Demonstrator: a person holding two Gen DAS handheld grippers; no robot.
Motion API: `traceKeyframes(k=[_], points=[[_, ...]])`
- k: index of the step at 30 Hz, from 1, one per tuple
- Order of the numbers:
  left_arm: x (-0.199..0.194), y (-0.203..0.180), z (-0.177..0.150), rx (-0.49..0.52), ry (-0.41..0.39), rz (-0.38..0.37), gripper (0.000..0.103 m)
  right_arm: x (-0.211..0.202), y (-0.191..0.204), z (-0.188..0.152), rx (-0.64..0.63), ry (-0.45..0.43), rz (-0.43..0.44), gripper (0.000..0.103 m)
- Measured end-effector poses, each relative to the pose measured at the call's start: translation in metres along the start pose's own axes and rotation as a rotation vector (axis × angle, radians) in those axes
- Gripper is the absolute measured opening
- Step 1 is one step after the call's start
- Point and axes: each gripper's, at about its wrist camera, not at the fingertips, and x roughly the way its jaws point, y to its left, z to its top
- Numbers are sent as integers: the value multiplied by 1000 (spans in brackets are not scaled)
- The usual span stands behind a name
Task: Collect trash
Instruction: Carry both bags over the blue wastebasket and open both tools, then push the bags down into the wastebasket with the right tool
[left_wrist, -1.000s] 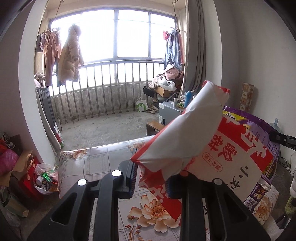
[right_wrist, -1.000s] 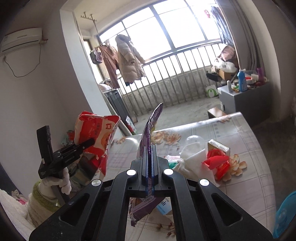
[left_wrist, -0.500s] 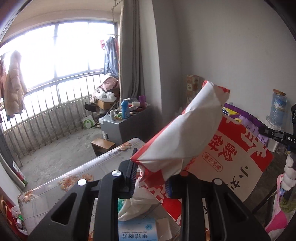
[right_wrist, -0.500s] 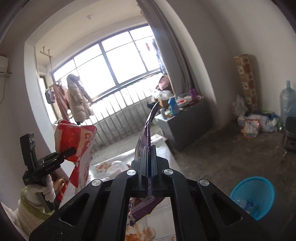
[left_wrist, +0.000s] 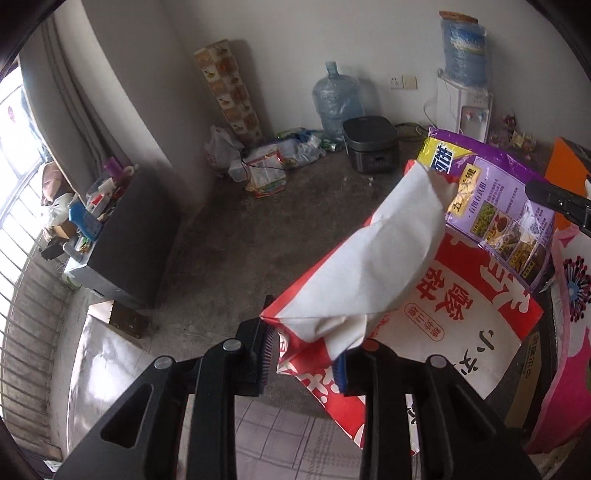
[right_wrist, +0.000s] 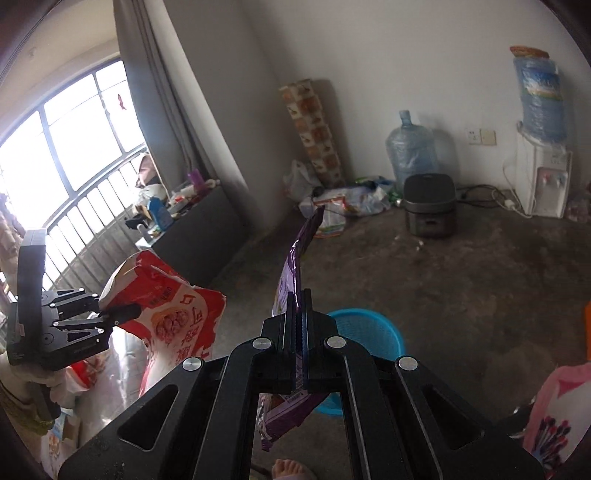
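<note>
My left gripper (left_wrist: 303, 354) holds a red and white snack bag (left_wrist: 388, 258) by its lower corner. Its jaws are opening slightly, with the bag still between the pads. The right wrist view shows the same left gripper (right_wrist: 122, 314) and red bag (right_wrist: 173, 317) at the left. My right gripper (right_wrist: 297, 306) is shut on a flat purple snack bag (right_wrist: 290, 266), seen edge-on. That purple bag (left_wrist: 498, 206) hangs just behind the red one in the left wrist view. A blue plastic basket (right_wrist: 380, 332) stands on the concrete floor right beyond the right gripper.
Along the far wall stand a water jug (right_wrist: 412, 155), a dark rice cooker (right_wrist: 428, 206), a water dispenser (right_wrist: 546, 184) and a pile of wrappers (right_wrist: 343, 206). A dark cabinet (left_wrist: 129, 236) is at the left. A cloth-covered table (left_wrist: 288, 439) lies below. A bare foot (right_wrist: 291, 472) shows at the bottom.
Both views have swung from the window and balcony round to the inner wall and tilted down. The blue basket has come close under the right gripper. Both bags stay gripped.
</note>
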Motion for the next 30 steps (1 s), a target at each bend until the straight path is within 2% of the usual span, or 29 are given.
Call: traceKeyframes(k=[4,7,9,10,11,12,14,17,25,30], points=[[79,-27,19,95,92,-29,27,49,-28,-16,4,78,-90,1],[128,-40,34,130,143,-52,27,83,-43,-25,-4,117,-128,1],[158,-49,43,129,169,-73,44,107,-50,-28,-13,129,-151,6],[170,-52,45,129,186,-80,60,120,-55,-31,-13,150,-166,7],[181,-51,45,121,201,-89,68,133,-62,-34,-3,184,-168,14],[189,-51,46,100,212,-101,68,145,-69,-38,11,225,-154,22],[197,-52,50,47,225,-128,68,158,-76,-46,27,273,-160,28],[186,-46,55,-28,199,-185,69,158,-82,-50,54,287,-144,36],[97,-5,43,-111,70,-177,72,143,-96,-54,139,290,-87,38],[24,30,18,-185,-13,-121,76,156,-90,-54,156,320,-57,38]])
